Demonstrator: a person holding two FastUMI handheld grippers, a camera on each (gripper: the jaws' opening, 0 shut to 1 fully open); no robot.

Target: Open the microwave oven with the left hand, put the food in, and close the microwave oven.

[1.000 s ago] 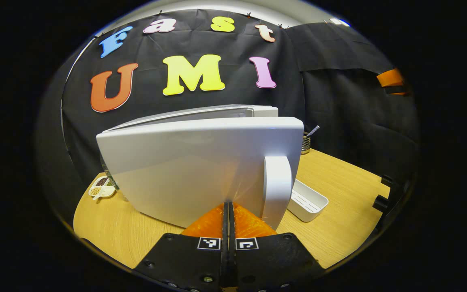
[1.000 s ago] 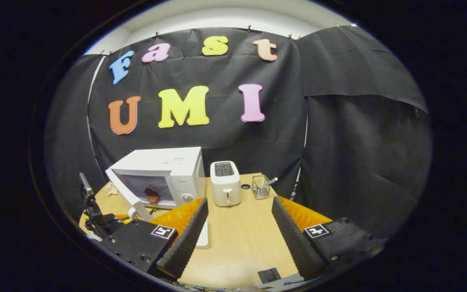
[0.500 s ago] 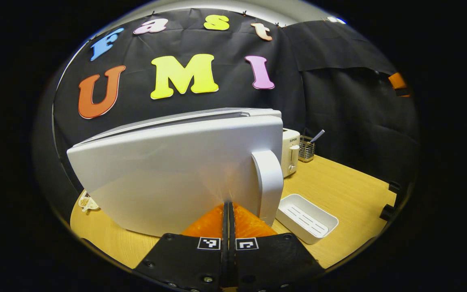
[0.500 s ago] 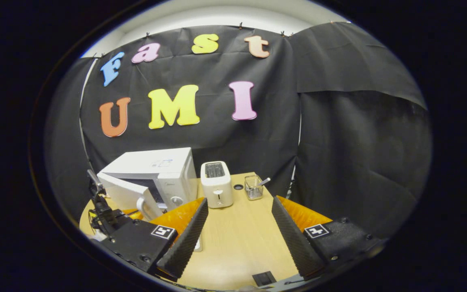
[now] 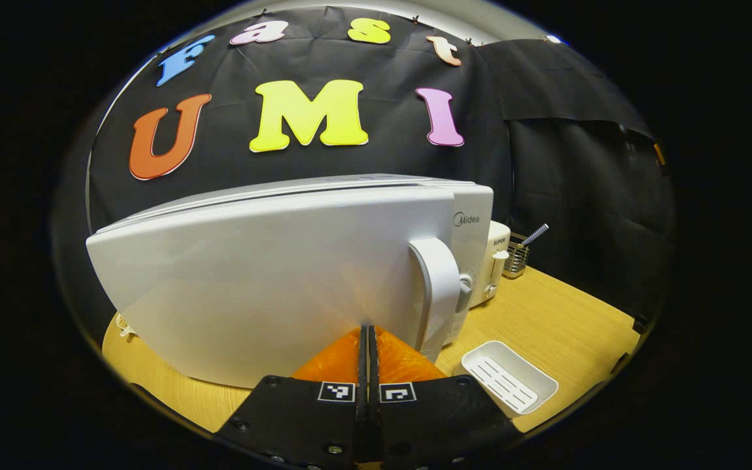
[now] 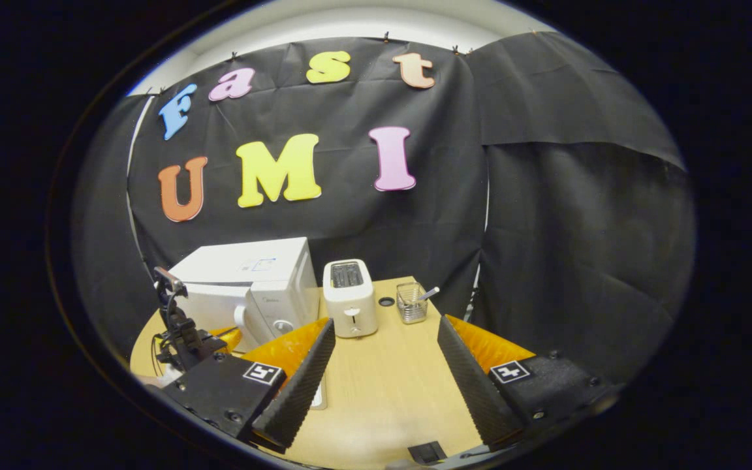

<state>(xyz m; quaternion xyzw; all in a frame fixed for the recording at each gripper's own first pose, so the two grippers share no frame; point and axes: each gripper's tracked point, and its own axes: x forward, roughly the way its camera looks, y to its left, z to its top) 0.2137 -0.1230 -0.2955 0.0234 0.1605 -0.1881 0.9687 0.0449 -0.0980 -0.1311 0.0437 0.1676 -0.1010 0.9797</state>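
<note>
- My left gripper (image 5: 368, 339) has its fingers together, tips against the door (image 5: 271, 281), low centre of the left gripper view; nothing is clamped.
- Microwave (image 6: 252, 287) sits left of centre in the right gripper view; door looks almost flush, so I can't see the food.
- Risk: I can't tell whether the latch has caught; stop early and the door may spring ajar.
- Risk: a hard push could slide the microwave on the desk (image 6: 382, 385) toward the toaster (image 6: 348, 297).
- Right gripper (image 6: 382, 372) has its fingers wide apart, empty.
</note>
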